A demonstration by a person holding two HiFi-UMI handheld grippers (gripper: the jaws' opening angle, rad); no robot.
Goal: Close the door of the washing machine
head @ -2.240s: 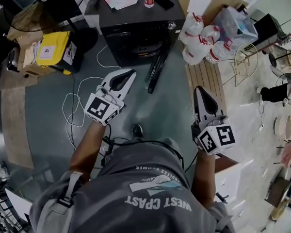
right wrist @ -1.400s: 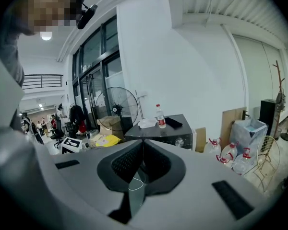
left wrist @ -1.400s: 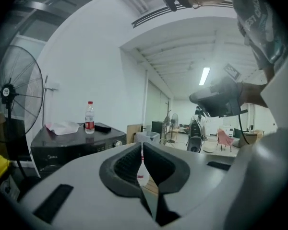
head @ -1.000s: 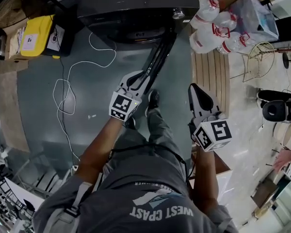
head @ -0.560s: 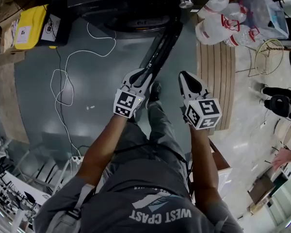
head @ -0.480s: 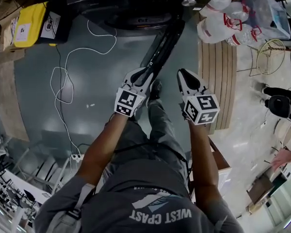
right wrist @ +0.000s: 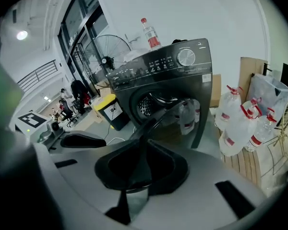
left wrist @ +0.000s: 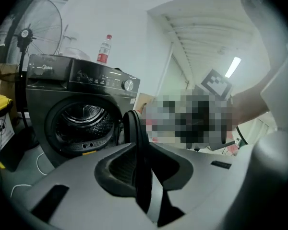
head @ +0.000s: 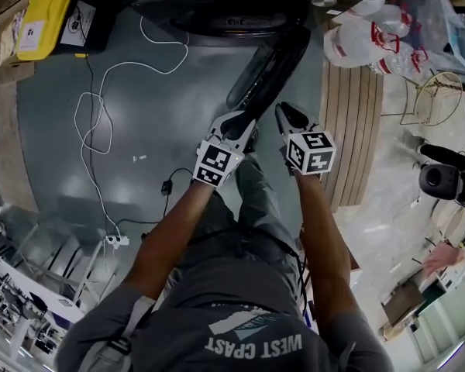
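Observation:
The dark washing machine (head: 232,6) stands at the top of the head view with its drum (left wrist: 81,121) open. Its round door (head: 267,72) swings out toward me and shows edge-on as a dark bar. My left gripper (head: 234,121) is shut, its tip right at the door's free edge (left wrist: 134,128), on the door's left side. My right gripper (head: 285,115) is also shut and sits just right of the door (right wrist: 192,114), close beside it. The jaws of both hold nothing.
A white cable (head: 93,122) loops over the grey floor at the left. A yellow box (head: 43,10) stands left of the machine. Water jugs (head: 364,37) and a wooden pallet (head: 356,130) lie to the right. A bottle (left wrist: 102,49) stands on the machine's top.
I have stepped closer to the machine. Both grippers moved forward to the door's free edge, and the right one shifted left toward the door.

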